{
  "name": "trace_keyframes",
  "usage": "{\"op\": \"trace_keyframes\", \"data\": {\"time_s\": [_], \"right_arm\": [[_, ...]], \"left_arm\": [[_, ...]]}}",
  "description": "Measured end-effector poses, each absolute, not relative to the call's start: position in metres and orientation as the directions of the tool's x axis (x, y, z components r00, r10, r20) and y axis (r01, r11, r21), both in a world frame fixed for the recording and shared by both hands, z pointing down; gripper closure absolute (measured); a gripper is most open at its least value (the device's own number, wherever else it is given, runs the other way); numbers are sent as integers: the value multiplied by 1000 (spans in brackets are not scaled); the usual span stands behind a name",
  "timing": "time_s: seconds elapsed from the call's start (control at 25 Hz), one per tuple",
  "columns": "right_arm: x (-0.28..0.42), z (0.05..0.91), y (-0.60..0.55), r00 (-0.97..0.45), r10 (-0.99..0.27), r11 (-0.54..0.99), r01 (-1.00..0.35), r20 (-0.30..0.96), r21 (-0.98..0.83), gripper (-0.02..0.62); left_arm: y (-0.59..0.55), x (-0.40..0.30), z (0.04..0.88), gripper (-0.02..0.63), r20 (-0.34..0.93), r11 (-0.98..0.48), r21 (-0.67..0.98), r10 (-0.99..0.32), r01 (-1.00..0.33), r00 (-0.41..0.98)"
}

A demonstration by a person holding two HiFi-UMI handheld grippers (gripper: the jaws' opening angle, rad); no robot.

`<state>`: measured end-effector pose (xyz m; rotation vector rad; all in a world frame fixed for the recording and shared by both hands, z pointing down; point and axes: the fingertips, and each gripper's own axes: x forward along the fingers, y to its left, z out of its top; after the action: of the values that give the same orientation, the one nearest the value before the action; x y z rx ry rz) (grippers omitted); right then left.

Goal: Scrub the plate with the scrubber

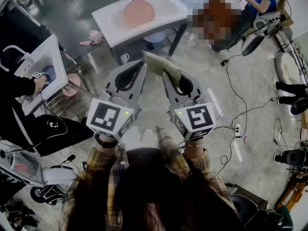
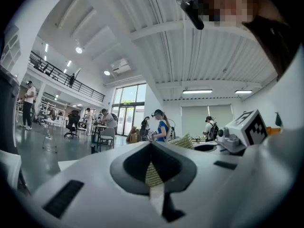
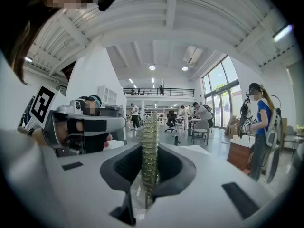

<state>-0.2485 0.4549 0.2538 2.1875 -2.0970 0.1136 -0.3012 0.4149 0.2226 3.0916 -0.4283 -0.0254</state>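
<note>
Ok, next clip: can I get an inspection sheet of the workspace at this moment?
Surface: white sink stand ahead, on a grey floor.
Job's things: pink plate lying in the sink; scrubber off the plate.
Clutter: pink item and white cup on the floor.
Grippers: left gripper shut; right gripper shut on the scrubber.
Cables: black cables trailing at right.
Surroundings: second sink at left; person in blue behind.

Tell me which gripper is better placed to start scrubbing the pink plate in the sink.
Right. The right gripper is shut on the scrubber, while the left gripper is shut and appears empty. The plate lies in the sink ahead of both.
</note>
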Motion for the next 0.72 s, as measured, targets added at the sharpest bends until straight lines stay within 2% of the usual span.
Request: {"op": "trace_keyframes", "data": {"time_s": [0.72], "right_arm": [[-216, 255, 467, 53, -995, -54, -998, 84, -10, 518]], "left_arm": [[415, -289, 228, 592, 6, -948, -2, -317, -317, 948]]}}
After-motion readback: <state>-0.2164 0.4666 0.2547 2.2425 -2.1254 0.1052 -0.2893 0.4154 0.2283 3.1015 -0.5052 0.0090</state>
